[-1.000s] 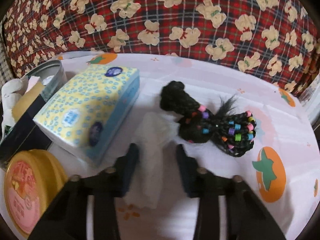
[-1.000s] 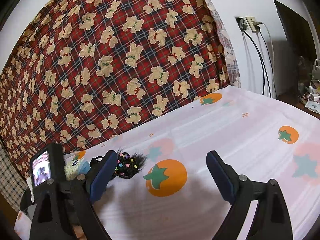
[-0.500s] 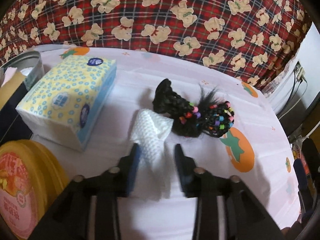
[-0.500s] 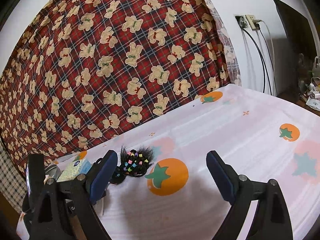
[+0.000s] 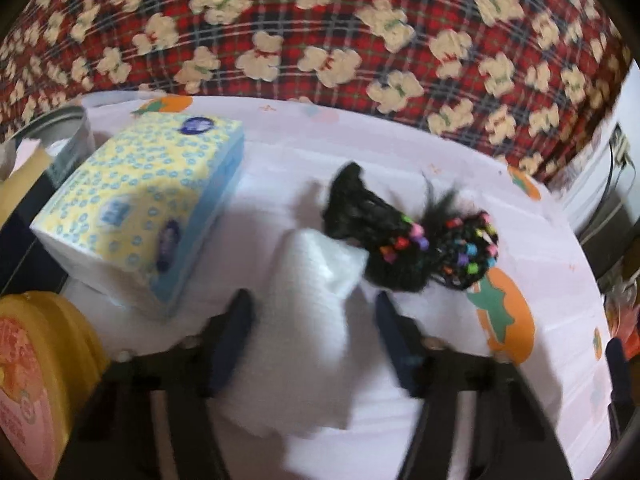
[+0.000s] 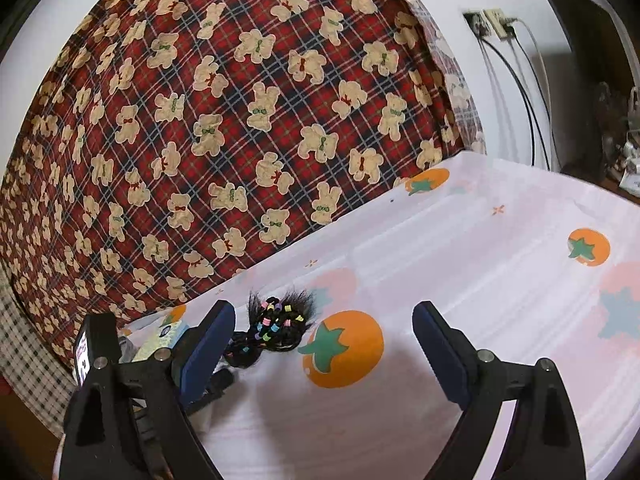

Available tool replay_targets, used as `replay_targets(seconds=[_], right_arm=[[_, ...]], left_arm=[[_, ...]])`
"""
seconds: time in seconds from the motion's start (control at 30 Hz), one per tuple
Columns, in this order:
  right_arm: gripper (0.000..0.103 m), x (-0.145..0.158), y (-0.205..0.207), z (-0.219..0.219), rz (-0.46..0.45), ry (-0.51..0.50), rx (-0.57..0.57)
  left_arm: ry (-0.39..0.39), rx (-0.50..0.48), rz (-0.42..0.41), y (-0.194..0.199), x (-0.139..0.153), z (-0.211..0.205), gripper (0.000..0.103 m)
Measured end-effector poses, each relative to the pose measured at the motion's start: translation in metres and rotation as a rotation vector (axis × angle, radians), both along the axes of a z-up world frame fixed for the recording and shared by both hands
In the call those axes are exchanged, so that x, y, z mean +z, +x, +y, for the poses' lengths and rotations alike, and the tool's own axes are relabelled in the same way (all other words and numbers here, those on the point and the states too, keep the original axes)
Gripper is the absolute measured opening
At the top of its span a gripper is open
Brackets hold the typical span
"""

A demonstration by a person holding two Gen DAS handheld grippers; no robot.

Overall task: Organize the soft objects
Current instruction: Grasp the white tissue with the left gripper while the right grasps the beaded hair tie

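Note:
A white crumpled tissue (image 5: 308,300) lies on the pale tablecloth (image 5: 460,184). My left gripper (image 5: 314,306) straddles it; its jaws are closing, and both pads stand just off the tissue's sides. A black braided hairpiece with coloured beads (image 5: 404,248) touches the tissue's far right corner. In the right wrist view the hairpiece (image 6: 276,328) lies ahead and to the left, by the left finger. My right gripper (image 6: 324,316) hovers wide open over the cloth with nothing between its fingers.
A yellow and blue tissue pack (image 5: 148,200) sits left of the tissue, a yellow round tin (image 5: 36,372) at the near left, a metal tin (image 5: 68,128) behind. A red plaid bear-print curtain (image 6: 240,120) backs the table. Cables hang from a wall socket (image 6: 496,24) at right.
The left jaws stand wider apart than in both earlier frames, and the tissue between them has spread out flatter. The left view has swung a little to the right. The right gripper has hardly moved.

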State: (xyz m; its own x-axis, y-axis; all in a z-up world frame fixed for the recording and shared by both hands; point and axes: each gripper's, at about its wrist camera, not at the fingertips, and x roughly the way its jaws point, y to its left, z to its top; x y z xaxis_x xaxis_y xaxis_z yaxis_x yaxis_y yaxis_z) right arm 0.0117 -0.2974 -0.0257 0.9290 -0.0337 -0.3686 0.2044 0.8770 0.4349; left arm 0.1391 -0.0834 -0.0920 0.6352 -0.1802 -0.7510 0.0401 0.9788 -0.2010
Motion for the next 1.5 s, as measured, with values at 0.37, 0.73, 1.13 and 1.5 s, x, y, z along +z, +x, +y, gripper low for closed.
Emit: replay_targets(seconds=[0.37, 0.73, 1.13, 1.5], right_arm=[[0.092, -0.028, 0.033, -0.009, 0.109, 0.278, 0.18], [0.092, -0.044, 0.085, 0.01, 0.222, 0.518, 0.314], [0.066, -0.058, 0.139, 0.052, 0.339, 0.509, 0.289], [0.04, -0.055, 0.176, 0.068, 0.39, 0.243, 0.26]], left_arm=[[-0.102, -0.058, -0.05, -0.01, 0.011, 0.007, 0.016], [-0.119, -0.103, -0.252, -0.051, 0.039, 0.015, 0.016], [-0.182, -0.071, -0.411, -0.077, 0.053, 0.046, 0.016], [-0.197, -0.101, -0.42, -0.078, 0.052, 0.044, 0.016]])
